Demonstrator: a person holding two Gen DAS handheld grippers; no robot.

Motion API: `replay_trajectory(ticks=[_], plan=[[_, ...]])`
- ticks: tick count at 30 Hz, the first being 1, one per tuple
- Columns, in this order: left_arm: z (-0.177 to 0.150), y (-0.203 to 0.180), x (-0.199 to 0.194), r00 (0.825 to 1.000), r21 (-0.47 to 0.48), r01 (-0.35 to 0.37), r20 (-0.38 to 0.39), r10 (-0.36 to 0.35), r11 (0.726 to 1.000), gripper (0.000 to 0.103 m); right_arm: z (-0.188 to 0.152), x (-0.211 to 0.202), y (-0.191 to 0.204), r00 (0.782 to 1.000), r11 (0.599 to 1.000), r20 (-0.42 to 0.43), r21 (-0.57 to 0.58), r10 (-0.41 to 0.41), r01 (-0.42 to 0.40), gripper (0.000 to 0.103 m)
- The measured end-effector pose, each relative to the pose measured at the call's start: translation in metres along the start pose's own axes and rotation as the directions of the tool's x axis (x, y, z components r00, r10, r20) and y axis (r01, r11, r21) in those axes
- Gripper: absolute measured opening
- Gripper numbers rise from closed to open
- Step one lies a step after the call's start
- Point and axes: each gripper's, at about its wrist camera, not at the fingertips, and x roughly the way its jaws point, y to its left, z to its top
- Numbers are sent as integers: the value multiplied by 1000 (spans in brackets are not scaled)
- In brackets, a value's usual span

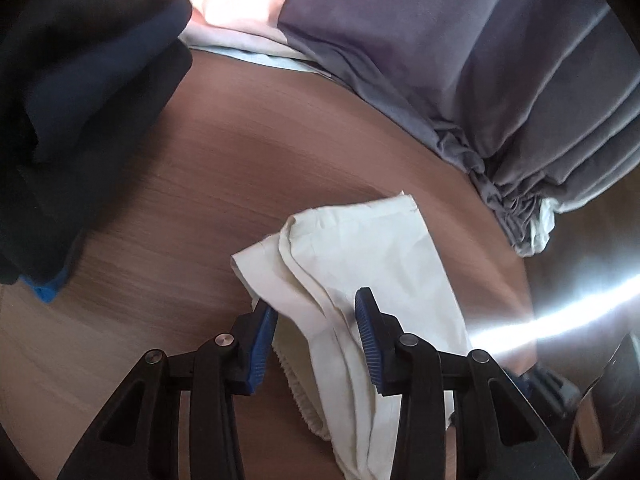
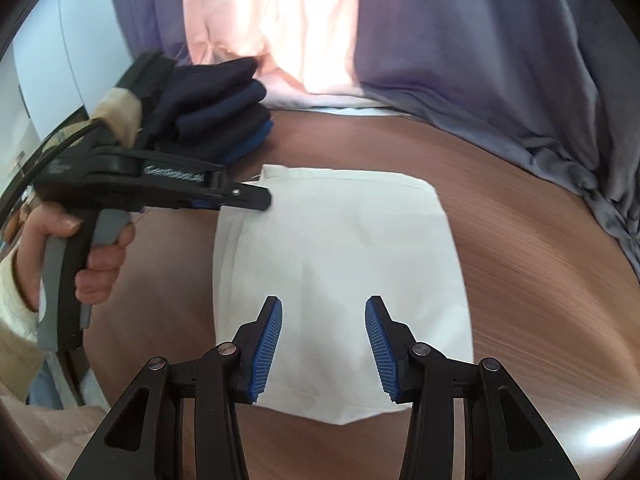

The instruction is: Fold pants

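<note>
Pants (image 2: 340,280), white and folded into a compact rectangle, lie flat on the wooden bench (image 2: 520,280) in front of me. From my right wrist camera I see my right gripper (image 2: 324,344) above the near part of the pants, its jaws spread with a clear gap and nothing pinched between the blue pads (image 2: 268,352). My left gripper (image 2: 256,200) reaches in from the left side, held in a hand (image 2: 96,256) with a cream sleeve (image 2: 16,300), and its tip touches the far left corner of the pants. From my left wrist camera the pants (image 1: 360,264) look more rumpled, with layered edges and a gathered waistband (image 1: 304,396) near the bottom. The left gripper (image 1: 316,340) shows its jaws partly apart, straddling a fold of the white cloth; I cannot tell whether the pads (image 1: 366,344) press on it. A stack of dark navy folded clothes (image 2: 224,116) sits on the bench beyond the left gripper, just past the pants. Behind the bench hang a grey curtain (image 2: 480,60) and a pale pink cloth (image 2: 280,32), brightly lit.
</note>
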Motion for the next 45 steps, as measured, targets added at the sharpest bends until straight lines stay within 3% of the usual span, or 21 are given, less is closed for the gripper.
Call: replay_trajectory(ticks=[4,7,10,18,23,28,30,31,34,35,37,41,45], plan=[[6,4,4,998,7,-32,51,31,999,37,-1,11,4,999,999,-20,-4,32,-32,44],[7,2,-4,990,38,-60,133,54,997,8,-3,21,6,996,998,-56,3,67,-67,44],[5,-4,-14,974,113,-94,218,67,989,7,-8,26,7,992,995,-76,5,101,-101,44],[7,6,8,969,161,-196,180,167,967,5,-19,47,4,976,988,-154,38,151,-147,44],[5,10,15,972,158,-197,159,172,968,6,-24,56,5,969,987,-188,41,160,-155,44],[5,-1,5,960,216,-254,171,219,943,8,-25,52,8,968,989,-205,22,147,-146,44],[2,-15,-8,940,250,-314,216,263,916,13,-26,45,10,968,990,-211,0,135,-139,44],[1,-22,-13,932,259,-334,234,277,906,23,-26,38,11,971,991,-203,-11,130,-135,44],[-10,-41,-42,893,279,-396,339,296,875,69,-20,16,7,984,994,-148,-32,95,-100,44],[-14,-46,-50,878,289,-415,377,297,862,71,-20,8,6,988,996,-130,-30,83,-88,44],[-17,-50,-60,871,299,-423,395,293,855,71,-19,-10,-4,994,998,-84,7,63,-63,48],[-23,-45,-64,898,259,-378,338,283,889,71,-22,-30,-31,999,994,-33,107,9,-5,51],[-38,-47,-58,906,211,-372,293,305,904,71,-22,-28,-54,998,976,-18,207,-64,66,51]])
